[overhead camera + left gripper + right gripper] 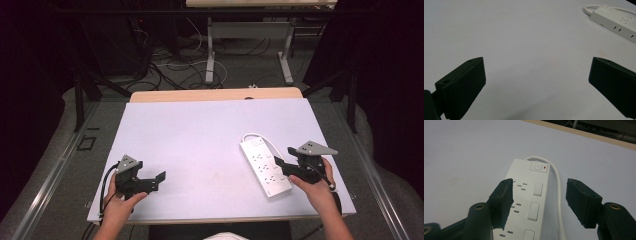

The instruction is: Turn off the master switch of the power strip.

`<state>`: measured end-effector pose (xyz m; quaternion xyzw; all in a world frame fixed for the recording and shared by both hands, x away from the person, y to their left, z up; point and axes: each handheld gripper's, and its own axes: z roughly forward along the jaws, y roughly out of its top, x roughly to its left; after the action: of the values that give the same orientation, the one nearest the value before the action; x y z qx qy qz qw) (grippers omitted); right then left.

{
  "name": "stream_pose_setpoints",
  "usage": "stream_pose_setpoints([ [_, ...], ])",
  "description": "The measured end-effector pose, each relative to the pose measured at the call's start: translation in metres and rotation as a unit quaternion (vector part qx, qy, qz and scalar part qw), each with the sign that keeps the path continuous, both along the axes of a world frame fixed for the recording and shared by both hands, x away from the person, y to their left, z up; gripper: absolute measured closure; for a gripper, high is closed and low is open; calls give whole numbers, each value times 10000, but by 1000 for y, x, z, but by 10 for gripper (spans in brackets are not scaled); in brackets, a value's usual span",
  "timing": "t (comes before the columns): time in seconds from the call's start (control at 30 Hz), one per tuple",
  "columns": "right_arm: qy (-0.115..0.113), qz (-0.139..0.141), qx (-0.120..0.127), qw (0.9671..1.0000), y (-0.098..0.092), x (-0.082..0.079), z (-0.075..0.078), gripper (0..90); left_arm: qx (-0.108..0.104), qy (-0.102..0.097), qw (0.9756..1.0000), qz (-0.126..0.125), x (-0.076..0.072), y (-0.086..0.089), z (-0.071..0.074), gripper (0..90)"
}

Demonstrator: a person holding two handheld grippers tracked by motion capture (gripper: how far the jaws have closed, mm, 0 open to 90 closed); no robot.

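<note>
A white power strip (264,166) lies on the right half of the table, its switch end with a small red light pointing away from me. Its white cable (559,192) curves out of that end and runs down its right side. My right gripper (284,157) hovers over the strip's right side, held in a hand. In the right gripper view the right gripper (540,195) stands open: one jaw over the sockets, the other beyond the cable, neither pressing. My left gripper (159,181) rests at the front left, open and empty (536,82), with the power strip (616,23) far off.
A pale mat (200,135) covers the table, with a wooden strip (215,95) along the far edge. Beyond it are floor cables (175,70) and another table's legs (210,55). Dark curtains stand on both sides.
</note>
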<state>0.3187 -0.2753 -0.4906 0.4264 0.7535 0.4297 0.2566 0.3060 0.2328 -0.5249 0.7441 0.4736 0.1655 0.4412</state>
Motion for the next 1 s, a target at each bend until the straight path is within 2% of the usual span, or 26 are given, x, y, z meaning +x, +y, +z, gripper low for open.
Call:
stream_pose_setpoints([
  [0.03, 69, 20, 33, 10000, 2, 0, 1, 379, 34, 0, 10000, -21, 0, 0, 0, 10],
  [0.17, 59, 82, -8, 9999, 7, 4, 4, 383, 40, 9, 10000, -16, 0, 0, 0, 11],
  [0.4, 225, 158, 38, 9996, 13, 10, 10, 404, 54, 10, 10000, -20, 0, 0, -1, 12],
  [0.47, 181, 209, 16, 9996, 14, 13, 10, 404, 48, 27, 10000, -33, 0, 1, -1, 12],
  [0.57, 285, 230, -9, 9993, 16, 16, 11, 403, 76, 44, 10000, -23, 1, 0, -2, 12],
  [1.0, 402, 416, -412, 9975, 31, 28, 15, 404, 91, 56, 9999, -21, 1, 2, -2, 13],
])
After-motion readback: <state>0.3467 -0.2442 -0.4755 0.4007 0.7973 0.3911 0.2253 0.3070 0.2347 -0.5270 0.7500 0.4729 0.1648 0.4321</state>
